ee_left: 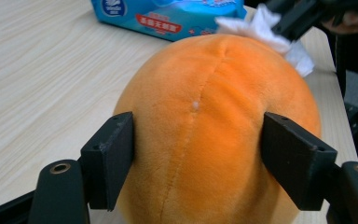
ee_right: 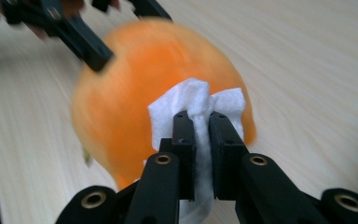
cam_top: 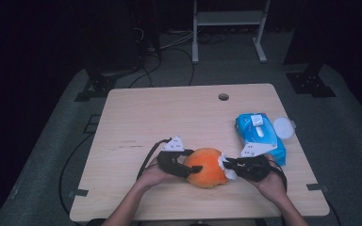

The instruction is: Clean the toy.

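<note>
- Orange plush ball (cam_top: 207, 167), one, is sitting on the worktop (cam_top: 169, 113) between my two tools.
- Left tool (cam_top: 185, 168) is gripping its sides.
- Right tool (cam_top: 229, 165) is pinching one white wipe (ee_right: 196, 103) against it.
- One blue wipe pack (cam_top: 260, 136) is lying nearby.

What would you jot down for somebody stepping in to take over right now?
Left gripper: jaws around the orange plush ball, steadying it on the table.
Right gripper: shut on a white wipe, pressed against the ball's side.
Blue wipe pack and its round lid lie beyond the right hand.
Done: wipe taken out, on the ball.
Left: probably finish wiping, put wipe down.
</note>
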Motion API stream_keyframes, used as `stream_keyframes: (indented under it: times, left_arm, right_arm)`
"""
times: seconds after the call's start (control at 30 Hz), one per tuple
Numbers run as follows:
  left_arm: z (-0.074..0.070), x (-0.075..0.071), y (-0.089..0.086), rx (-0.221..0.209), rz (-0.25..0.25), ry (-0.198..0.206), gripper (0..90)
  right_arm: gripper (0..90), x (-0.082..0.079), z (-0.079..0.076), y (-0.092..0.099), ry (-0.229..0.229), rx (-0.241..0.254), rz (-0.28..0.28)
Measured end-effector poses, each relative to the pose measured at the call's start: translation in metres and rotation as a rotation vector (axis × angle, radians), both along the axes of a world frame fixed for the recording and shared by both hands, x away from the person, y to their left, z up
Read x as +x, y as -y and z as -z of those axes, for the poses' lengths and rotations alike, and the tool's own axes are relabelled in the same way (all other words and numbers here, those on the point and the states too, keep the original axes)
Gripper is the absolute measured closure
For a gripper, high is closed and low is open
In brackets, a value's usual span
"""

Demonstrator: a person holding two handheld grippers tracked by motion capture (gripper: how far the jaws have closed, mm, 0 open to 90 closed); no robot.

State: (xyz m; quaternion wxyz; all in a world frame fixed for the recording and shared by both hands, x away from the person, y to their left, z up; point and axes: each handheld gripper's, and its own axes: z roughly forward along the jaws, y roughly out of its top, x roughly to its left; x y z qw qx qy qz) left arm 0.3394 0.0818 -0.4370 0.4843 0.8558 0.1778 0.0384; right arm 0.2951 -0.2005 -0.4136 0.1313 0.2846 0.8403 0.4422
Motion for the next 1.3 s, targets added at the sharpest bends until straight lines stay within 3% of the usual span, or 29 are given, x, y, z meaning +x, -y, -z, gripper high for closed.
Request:
stream_keyframes:
  times: [0.03, 0.07, 0.17, 0.27, 0.3, 0.33, 0.37, 0.4, 0.43, 0.53, 0.57, 0.6, 0.63, 0.7, 0.73, 0.77, 0.8, 0.87, 0.93, 0.97, 1.0, 1.03, 1.07, 1.1, 1.17, 1.3]
  left_arm:
    - [-0.002, -0.005, 0.003, 0.011, 0.032, 0.010, 27.8]
    - [-0.002, -0.005, 0.003, 0.011, 0.032, 0.010, 27.7]
    - [-0.006, -0.007, 0.002, -0.007, 0.119, -0.002, 24.0]
    - [-0.008, -0.004, -0.001, -0.041, 0.118, -0.015, 18.1]
    - [-0.007, 0.000, 0.002, -0.020, 0.061, -0.028, 13.6]
    - [-0.007, 0.000, 0.002, -0.020, 0.061, -0.028, 9.0]
    - [-0.001, 0.005, 0.005, 0.013, 0.047, -0.081, 6.5]
    - [-0.001, 0.005, 0.005, 0.013, 0.047, -0.081, 6.1]
    - [0.005, 0.006, 0.007, 0.004, 0.050, -0.130, 6.3]
    - [0.004, 0.003, 0.007, 0.013, 0.052, -0.110, 22.7]
    - [-0.003, -0.001, 0.006, 0.019, 0.054, -0.051, 27.8]
    - [-0.003, -0.001, 0.006, 0.019, 0.054, -0.051, 31.5]
    - [-0.012, -0.007, 0.006, -0.001, 0.026, 0.037, 33.6]
    - [-0.020, -0.012, 0.010, 0.009, 0.008, 0.129, 34.8]
    - [-0.020, -0.012, 0.010, 0.009, 0.008, 0.129, 34.8]
    - [-0.023, -0.015, 0.014, 0.031, 0.007, 0.170, 34.7]
    - [-0.022, -0.022, 0.023, 0.100, 0.014, 0.245, 34.4]
    - [-0.020, -0.024, 0.026, 0.120, 0.026, 0.263, 33.3]
    - [-0.018, -0.024, 0.026, 0.130, 0.026, 0.255, 30.5]
    - [-0.016, -0.020, 0.020, 0.104, 0.026, 0.220, 30.0]
    - [-0.016, -0.020, 0.020, 0.104, 0.026, 0.220, 29.3]
    - [-0.014, -0.019, 0.018, 0.102, 0.025, 0.205, 29.3]
    - [-0.013, -0.017, 0.016, 0.099, 0.025, 0.189, 28.7]
    - [-0.010, -0.013, 0.012, 0.084, 0.028, 0.161, 28.5]
    - [-0.009, -0.011, 0.010, 0.080, 0.039, 0.148, 28.2]
    - [-0.007, -0.008, 0.007, 0.093, 0.044, 0.121, 25.7]
  right_arm:
    - [80.9, 0.002, -0.004, -0.004, 0.016, 0.023, -0.001]
    - [80.9, 0.002, -0.004, -0.004, 0.016, 0.023, -0.001]
    - [80.9, 0.008, 0.003, -0.001, -0.009, 0.013, 0.005]
    - [80.9, 0.007, 0.004, 0.005, -0.032, 0.023, 0.002]
    - [80.7, 0.004, 0.005, 0.009, -0.040, 0.038, -0.020]
    - [80.7, 0.004, 0.005, 0.009, -0.040, 0.038, -0.020]
    - [80.6, 0.001, 0.006, 0.009, -0.043, 0.038, -0.038]
    - [80.6, 0.001, 0.006, 0.009, -0.043, 0.038, -0.038]
    - [80.6, 0.001, 0.006, 0.008, -0.040, 0.031, -0.040]
    - [80.7, 0.002, 0.005, 0.008, -0.045, 0.037, -0.034]
    - [80.9, 0.004, 0.005, 0.009, -0.057, 0.061, -0.035]
    - [80.9, 0.004, 0.005, 0.009, -0.057, 0.061, -0.035]
    - [81.1, 0.006, 0.001, 0.010, -0.043, 0.064, -0.025]
    - [81.3, 0.007, -0.006, 0.010, -0.018, 0.086, -0.005]
    - [81.3, 0.007, -0.006, 0.010, -0.018, 0.086, -0.005]
    - [81.3, 0.006, -0.012, 0.005, 0.009, 0.104, -0.001]
    - [81.3, 0.004, -0.014, 0.000, 0.019, 0.113, -0.015]
    - [81.3, 0.002, -0.015, -0.005, 0.023, 0.108, -0.031]
    - [81.3, -0.001, -0.012, -0.016, 0.048, 0.047, -0.042]
    - [81.3, 0.000, -0.011, -0.013, 0.034, 0.061, -0.041]
    - [81.3, 0.000, -0.011, -0.013, 0.034, 0.061, -0.041]
    - [81.3, 0.002, -0.010, -0.009, 0.031, 0.055, -0.031]
    - [81.3, 0.004, -0.005, -0.002, 0.029, 0.017, 0.006]
    - [81.3, 0.006, -0.002, 0.002, 0.014, 0.020, 0.016]
    - [81.3, 0.008, 0.003, 0.007, 0.005, -0.004, 0.040]
    - [81.3, 0.005, 0.000, 0.000, 0.012, 0.010, 0.025]
